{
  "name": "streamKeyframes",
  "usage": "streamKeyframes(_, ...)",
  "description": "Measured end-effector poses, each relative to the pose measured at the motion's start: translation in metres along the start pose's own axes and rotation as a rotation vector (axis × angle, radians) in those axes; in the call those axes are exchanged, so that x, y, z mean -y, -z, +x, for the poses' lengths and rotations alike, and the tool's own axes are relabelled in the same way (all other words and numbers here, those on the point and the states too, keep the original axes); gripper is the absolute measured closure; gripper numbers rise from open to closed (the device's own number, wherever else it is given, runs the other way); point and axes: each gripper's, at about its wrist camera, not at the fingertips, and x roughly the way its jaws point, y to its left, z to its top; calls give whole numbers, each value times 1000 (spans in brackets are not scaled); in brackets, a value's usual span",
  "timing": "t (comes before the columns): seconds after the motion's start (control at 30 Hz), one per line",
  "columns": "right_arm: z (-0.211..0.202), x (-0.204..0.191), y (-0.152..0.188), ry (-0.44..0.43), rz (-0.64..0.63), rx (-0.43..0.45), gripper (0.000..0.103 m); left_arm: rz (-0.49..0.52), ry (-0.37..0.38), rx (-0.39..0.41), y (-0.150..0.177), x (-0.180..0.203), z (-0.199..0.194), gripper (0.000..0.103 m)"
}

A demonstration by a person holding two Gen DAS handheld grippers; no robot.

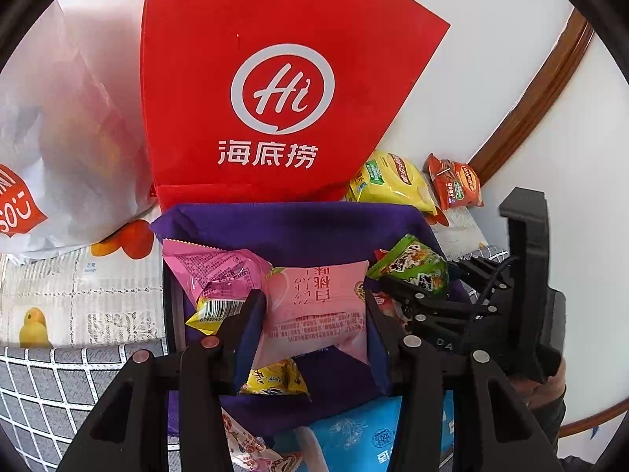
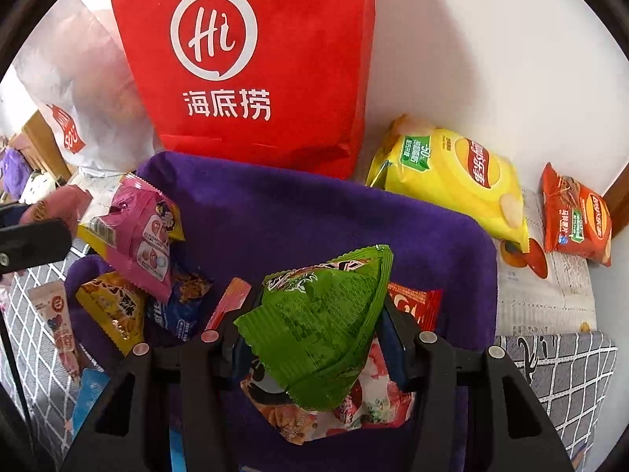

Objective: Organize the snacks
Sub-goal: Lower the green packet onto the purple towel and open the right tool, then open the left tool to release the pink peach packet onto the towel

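A purple fabric bin (image 2: 314, 204) holds several snack packets. My left gripper (image 1: 313, 299) is shut on a pale pink packet (image 1: 318, 283), held just above the bin's inside. A darker pink packet (image 1: 220, 271) leans at the bin's left. My right gripper (image 2: 318, 308) is shut on a crumpled green packet (image 2: 322, 322) over the bin's right part. That green packet (image 1: 412, 265) also shows in the left wrist view, at the bin's right edge. Yellow (image 2: 110, 306), blue (image 2: 181, 308) and red (image 2: 416, 303) packets lie inside.
A tall red paper bag (image 2: 243, 59) stands right behind the bin, with a white bag (image 1: 59, 137) to its left. A yellow chips bag (image 2: 452, 181) and an orange-red pack (image 2: 574, 220) lie at the right by the white wall. A blue pack (image 1: 354, 436) lies in front.
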Motion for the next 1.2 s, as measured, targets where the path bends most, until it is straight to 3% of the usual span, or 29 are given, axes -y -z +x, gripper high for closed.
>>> streamKeyframes(0.27, -17, 4, -2, 23, -6, 36, 41, 0, -9, -33, 2, 0, 13, 58)
streamKeyframes(1.2, -32, 3, -7, 11, 16, 62, 40, -9, -29, -104, 4, -1, 37, 53)
